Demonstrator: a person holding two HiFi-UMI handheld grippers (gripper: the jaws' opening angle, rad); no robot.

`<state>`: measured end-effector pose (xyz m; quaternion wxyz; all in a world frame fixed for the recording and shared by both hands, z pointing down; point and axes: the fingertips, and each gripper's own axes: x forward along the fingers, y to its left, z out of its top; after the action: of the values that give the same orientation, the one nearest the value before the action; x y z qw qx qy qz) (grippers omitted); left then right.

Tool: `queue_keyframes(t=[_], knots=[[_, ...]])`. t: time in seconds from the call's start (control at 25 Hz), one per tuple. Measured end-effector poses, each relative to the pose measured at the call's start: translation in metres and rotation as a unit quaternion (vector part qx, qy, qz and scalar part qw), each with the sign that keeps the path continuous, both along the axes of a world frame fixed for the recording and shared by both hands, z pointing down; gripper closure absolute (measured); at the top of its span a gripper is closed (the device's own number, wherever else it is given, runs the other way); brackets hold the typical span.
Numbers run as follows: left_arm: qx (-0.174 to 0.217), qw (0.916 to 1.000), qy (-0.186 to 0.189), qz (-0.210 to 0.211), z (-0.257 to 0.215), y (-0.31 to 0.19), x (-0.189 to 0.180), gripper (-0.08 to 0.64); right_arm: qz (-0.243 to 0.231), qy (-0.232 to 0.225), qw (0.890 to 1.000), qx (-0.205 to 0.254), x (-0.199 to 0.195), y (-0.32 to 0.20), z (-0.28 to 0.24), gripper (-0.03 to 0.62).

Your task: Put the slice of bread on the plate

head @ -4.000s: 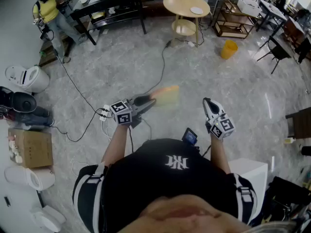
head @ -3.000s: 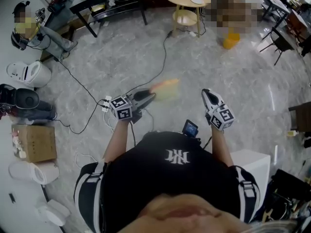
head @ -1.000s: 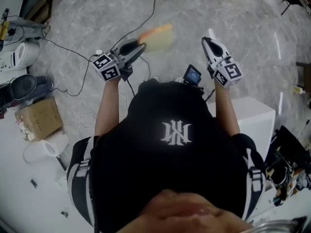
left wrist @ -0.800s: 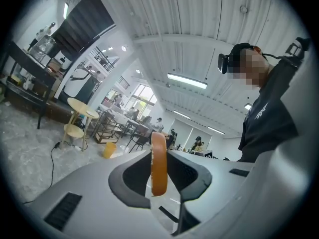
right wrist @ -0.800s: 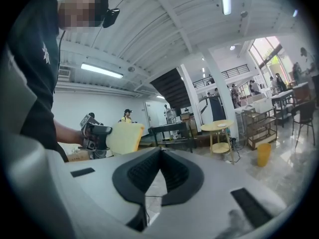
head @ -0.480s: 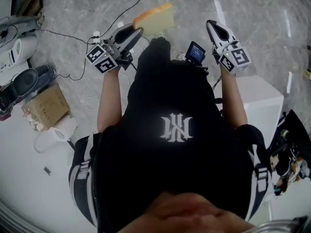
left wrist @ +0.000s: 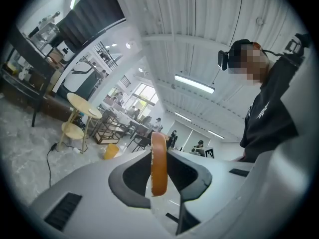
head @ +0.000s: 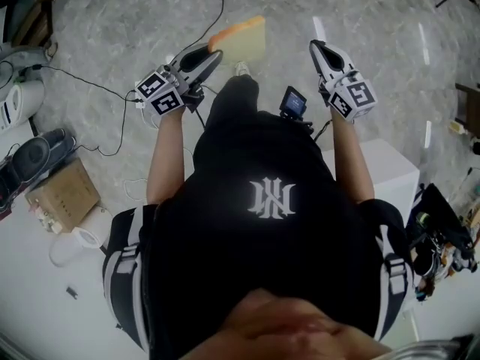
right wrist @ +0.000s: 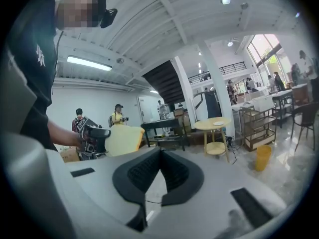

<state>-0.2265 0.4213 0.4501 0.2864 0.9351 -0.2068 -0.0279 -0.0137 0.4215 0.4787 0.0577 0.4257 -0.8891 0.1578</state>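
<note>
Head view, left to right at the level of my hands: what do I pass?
cardboard box → left tongs → slice of bread → small black screen device → right tongs

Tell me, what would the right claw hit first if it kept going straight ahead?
Nothing nearby. Beyond the right claw is open floor, then probably the dark table far across the room, left of the round wooden table. Depth is unclear.
</note>
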Motion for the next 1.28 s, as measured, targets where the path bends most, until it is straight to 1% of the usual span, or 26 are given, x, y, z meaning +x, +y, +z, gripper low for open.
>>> queue_keyframes(t=[0.08,0.16,0.24,0.32,0.44,0.56,0.68,0.76,0.92,1.0,1.12,1.2,1.28], knots=[[0.018,0.9994,-0.024,0.017,0.0,-0.032,-0.001,0.457,-0.003,0.012,1.0,0.008,-0.007,-0.036,-0.013,0.594],[0.036,0.9971,-0.055,0.039,0.003,-0.059,-0.003,0.457,-0.001,0.019,1.0,0.019,-0.014,-0.069,-0.028,0.594],[0.047,0.9951,-0.067,0.056,0.004,-0.084,-0.006,0.457,0.003,0.024,0.999,0.027,-0.017,-0.096,-0.038,0.594],[0.051,0.995,-0.06,0.062,0.003,-0.11,-0.009,0.457,0.007,0.029,0.999,0.03,-0.018,-0.121,-0.043,0.594],[0.047,0.9964,-0.039,0.059,0.001,-0.151,-0.016,0.457,0.016,0.036,0.999,0.033,-0.022,-0.152,-0.047,0.594],[0.042,0.9969,-0.036,0.056,0.005,-0.183,-0.017,0.457,0.021,0.043,0.998,0.036,-0.022,-0.169,-0.049,0.594],[0.035,0.9974,-0.029,0.056,0.009,-0.215,-0.009,0.457,0.027,0.048,0.998,0.025,-0.008,-0.19,-0.04,0.594],[0.032,0.9976,-0.027,0.055,0.011,-0.242,-0.001,0.457,0.031,0.042,0.998,0.02,0.004,-0.21,-0.036,0.594],[0.043,0.9976,-0.032,0.044,0.011,-0.296,0.024,0.457,0.033,0.031,0.999,0.029,0.034,-0.256,-0.032,0.594],[0.041,0.9982,-0.029,0.033,0.009,-0.324,0.036,0.457,0.034,0.024,0.999,0.03,0.05,-0.283,-0.027,0.594],[0.033,0.9987,-0.036,0.016,0.007,-0.367,0.058,0.457,0.03,0.01,0.999,0.032,0.077,-0.33,-0.025,0.594],[0.027,0.9989,-0.038,0.004,-0.002,-0.398,0.072,0.457,0.023,0.002,0.999,0.043,0.094,-0.365,-0.03,0.594],[0.026,0.9991,-0.032,-0.007,-0.014,-0.43,0.082,0.457,0.016,-0.004,0.998,0.056,0.109,-0.4,-0.037,0.594]])
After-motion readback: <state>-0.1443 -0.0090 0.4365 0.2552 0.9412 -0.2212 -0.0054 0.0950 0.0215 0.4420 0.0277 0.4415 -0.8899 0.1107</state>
